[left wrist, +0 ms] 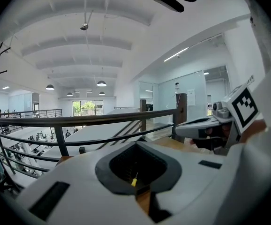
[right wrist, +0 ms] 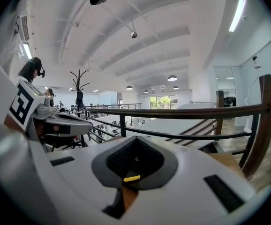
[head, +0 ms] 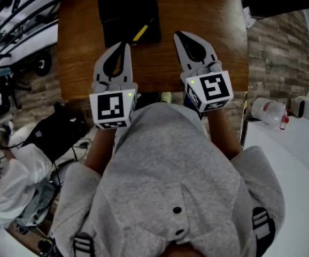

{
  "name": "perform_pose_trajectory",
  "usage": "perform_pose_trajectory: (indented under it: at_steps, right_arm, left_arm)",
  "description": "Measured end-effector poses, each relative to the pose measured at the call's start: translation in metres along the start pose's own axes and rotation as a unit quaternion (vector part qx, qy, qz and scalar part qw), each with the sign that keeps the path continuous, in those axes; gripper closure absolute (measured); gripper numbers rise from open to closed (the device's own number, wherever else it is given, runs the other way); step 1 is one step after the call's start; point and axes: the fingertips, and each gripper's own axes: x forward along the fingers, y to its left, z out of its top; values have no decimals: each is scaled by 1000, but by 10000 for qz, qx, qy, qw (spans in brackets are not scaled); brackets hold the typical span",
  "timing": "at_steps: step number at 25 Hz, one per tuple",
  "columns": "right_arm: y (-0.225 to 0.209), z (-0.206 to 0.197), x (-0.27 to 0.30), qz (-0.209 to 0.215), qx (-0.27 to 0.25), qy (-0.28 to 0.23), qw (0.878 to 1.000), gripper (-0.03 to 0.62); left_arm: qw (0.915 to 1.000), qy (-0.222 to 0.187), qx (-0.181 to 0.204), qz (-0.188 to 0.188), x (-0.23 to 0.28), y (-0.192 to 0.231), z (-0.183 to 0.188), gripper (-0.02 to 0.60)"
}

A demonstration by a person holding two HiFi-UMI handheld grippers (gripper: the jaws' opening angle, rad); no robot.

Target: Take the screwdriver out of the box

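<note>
I am wearing a loose grey sweatshirt (head: 170, 186), with two small dark buttons (head: 177, 210) showing down its middle and striped black-and-white straps (head: 261, 224) lying on either side. My left claw (head: 125, 46) and right claw (head: 177, 35) are showing pale grey tapering shells, each framing a dark teardrop-shaped opening. Each is carrying a white cube (head: 113, 107) printed with black square markers, a tiny green light (head: 129, 94) glowing at its top edge.

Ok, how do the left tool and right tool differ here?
The left tool points straight at the black box, its tip near the yellow screwdriver; the right tool slants leftward, right of the box. The right tool reaches farther across the wooden table than the left tool. Both are shut and empty.
</note>
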Motion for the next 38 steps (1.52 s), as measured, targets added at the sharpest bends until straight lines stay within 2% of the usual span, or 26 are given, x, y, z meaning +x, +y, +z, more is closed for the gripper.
perform_pose_trajectory:
  at_steps: [6, 18, 25, 30, 35, 38]
  right_arm:
    - [-15, -5, 12, -165, 8, 71, 9998, 585]
    - [-43, -11, 64, -414, 157, 440, 9981, 585]
    - [-65, -22, 96, -502, 593, 496, 9957, 585]
    - [-76, -30, 98, -554, 883, 619, 9926, 585]
    - [-80, -37, 107, -626, 922, 720, 9912, 585]
    - [-79, -41, 111, -626, 904, 784, 9908, 585]
  left_arm:
    - [9998, 91, 3, -181, 28, 3, -8, 569]
    - [9942, 813, -117, -697, 103, 29, -35, 569]
    - [9857, 1333, -100, -1023, 148, 40, -68, 569]
    - [9790, 1642, 45, -1204, 168, 35, -89, 568]
    - [9736, 1862, 149, -1312, 184, 38, -107, 568]
    - [9675, 2103, 210, -1391, 189, 39, -123, 543]
